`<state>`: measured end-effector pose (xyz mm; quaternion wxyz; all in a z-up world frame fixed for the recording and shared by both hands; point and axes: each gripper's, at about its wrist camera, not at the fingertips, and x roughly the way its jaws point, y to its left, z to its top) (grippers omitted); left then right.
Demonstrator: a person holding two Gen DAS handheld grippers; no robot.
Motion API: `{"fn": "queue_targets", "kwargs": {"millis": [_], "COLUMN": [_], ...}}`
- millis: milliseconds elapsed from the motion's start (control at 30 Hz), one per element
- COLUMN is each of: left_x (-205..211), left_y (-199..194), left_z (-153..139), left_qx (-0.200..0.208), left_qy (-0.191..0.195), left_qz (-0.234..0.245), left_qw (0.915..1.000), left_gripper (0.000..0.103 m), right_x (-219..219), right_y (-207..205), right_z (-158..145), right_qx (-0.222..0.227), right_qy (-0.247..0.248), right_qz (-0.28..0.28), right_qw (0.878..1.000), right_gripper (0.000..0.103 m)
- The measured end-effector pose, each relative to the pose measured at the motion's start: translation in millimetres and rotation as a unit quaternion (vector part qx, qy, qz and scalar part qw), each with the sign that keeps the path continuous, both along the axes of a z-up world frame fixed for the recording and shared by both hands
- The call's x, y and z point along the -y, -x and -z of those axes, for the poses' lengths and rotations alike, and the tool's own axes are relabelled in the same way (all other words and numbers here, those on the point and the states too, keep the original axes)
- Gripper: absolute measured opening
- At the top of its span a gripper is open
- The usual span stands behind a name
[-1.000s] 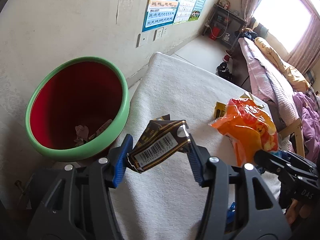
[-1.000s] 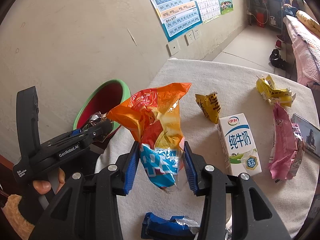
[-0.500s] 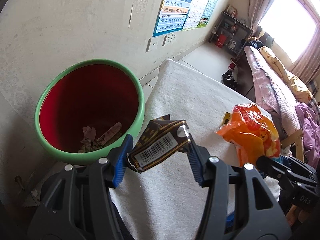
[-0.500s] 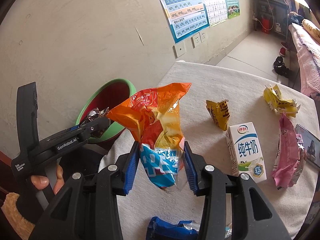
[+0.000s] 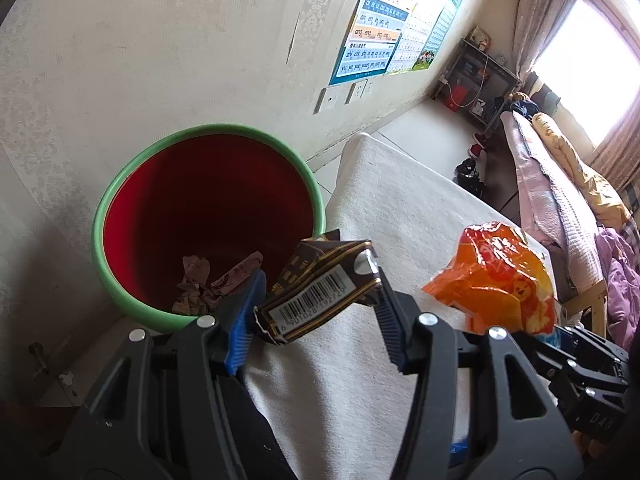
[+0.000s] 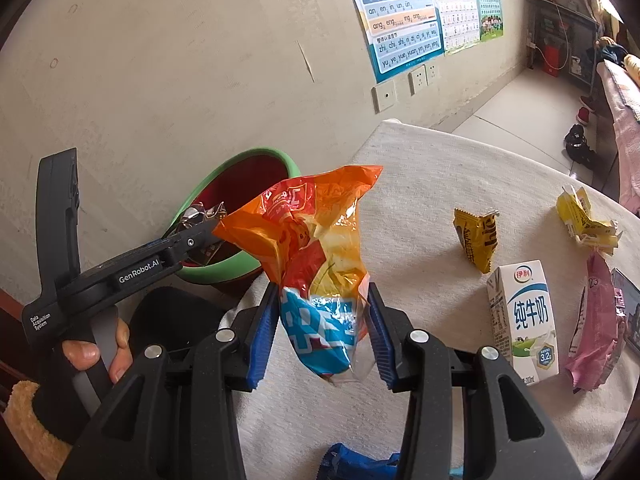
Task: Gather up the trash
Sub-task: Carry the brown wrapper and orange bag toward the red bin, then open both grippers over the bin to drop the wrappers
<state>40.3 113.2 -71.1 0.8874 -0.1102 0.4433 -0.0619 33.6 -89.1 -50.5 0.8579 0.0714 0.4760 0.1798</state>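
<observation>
left wrist view: the left gripper point(image 5: 318, 314) is clamped on a crumpled dark brown wrapper point(image 5: 320, 288) with gold stripes and a white barcode panel, both blue pads pressing its ends. the wrapper hangs over the near rim of a green-rimmed red bin point(image 5: 208, 224), which stands beside the edge of a white-covered table point(image 5: 400, 208). crumpled paper scraps point(image 5: 212, 280) lie at the bottom of the bin. to the right, an orange snack bag point(image 5: 496, 280) sticks up above the table, with the black body of the other gripper just below it. a poster point(image 5: 380, 44) hangs on the wall behind.

right wrist view: the right gripper point(image 6: 324, 332) is clamped on the orange snack bag point(image 6: 316, 240), its pads squeezing the blue lower part while the orange top stands up above the table point(image 6: 420, 184). to the left, a hand point(image 6: 100, 354) holds the left gripper point(image 6: 202, 232), whose tip with the wrapper sits over the bin point(image 6: 240, 200). on the table lie a small yellow packet point(image 6: 478, 240), a torn yellow wrapper point(image 6: 586, 220), a milk carton point(image 6: 524, 320) standing upright, a pink packet point(image 6: 598, 320) just beside it, and a blue wrapper point(image 6: 356, 462) at the near edge.
</observation>
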Motion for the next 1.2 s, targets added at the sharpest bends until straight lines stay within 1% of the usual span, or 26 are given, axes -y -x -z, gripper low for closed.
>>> {"fn": "queue_targets", "kwargs": {"millis": [133,367,633,700,733,833,1033,1100,1200], "left_x": [-10.2,-41.9,-69.2,-73.6,-76.1,-85.8,-112.0,-119.1,-128.7], "left_y": [-3.5,-17.3,-37.3,-40.3,-39.8,-39.8,-22.7,-19.2,-17.1], "left_z": [-2.4,-7.9,3.1,6.2,6.7,8.8,10.3,9.8,10.2], "left_qx": [0.002,0.006,-0.011,-0.012,-0.01,-0.005,0.003,0.005,0.004], "left_qy": [-0.007,-0.027,-0.031,-0.026,-0.023,-0.012,0.001,0.002,0.0], "left_qz": [-0.013,-0.044,-0.064,-0.069,-0.074,-0.1,-0.147,-0.157,-0.167], "left_qw": [0.9999,0.9986,0.9974,0.9972,0.9969,0.9949,0.9891,0.9876,0.986], "left_gripper": [0.051,0.051,0.052,0.057,0.063,0.073,0.073,0.073,0.073], "right_x": [-9.5,-33.4,-62.0,-70.6,-75.3,-92.4,-137.3,-148.6,-156.0], "right_y": [-4.2,-17.9,-47.8,-57.2,-62.1,-75.0,-99.2,-105.8,-113.5], "right_z": [3.5,10.7,9.0,10.0,10.5,13.4,25.6,31.5,36.7], "right_qx": [-0.003,-0.007,-0.001,-0.003,-0.005,-0.011,-0.026,-0.033,-0.041], "right_qy": [0.003,0.007,0.019,0.023,0.025,0.03,0.044,0.048,0.039], "right_qz": [-0.011,-0.036,-0.059,-0.067,-0.071,-0.088,-0.13,-0.135,-0.135], "right_qw": [1.0,0.999,0.998,0.998,0.997,0.996,0.99,0.989,0.989], "right_gripper": [0.042,0.042,0.042,0.042,0.042,0.042,0.043,0.045,0.049]}}
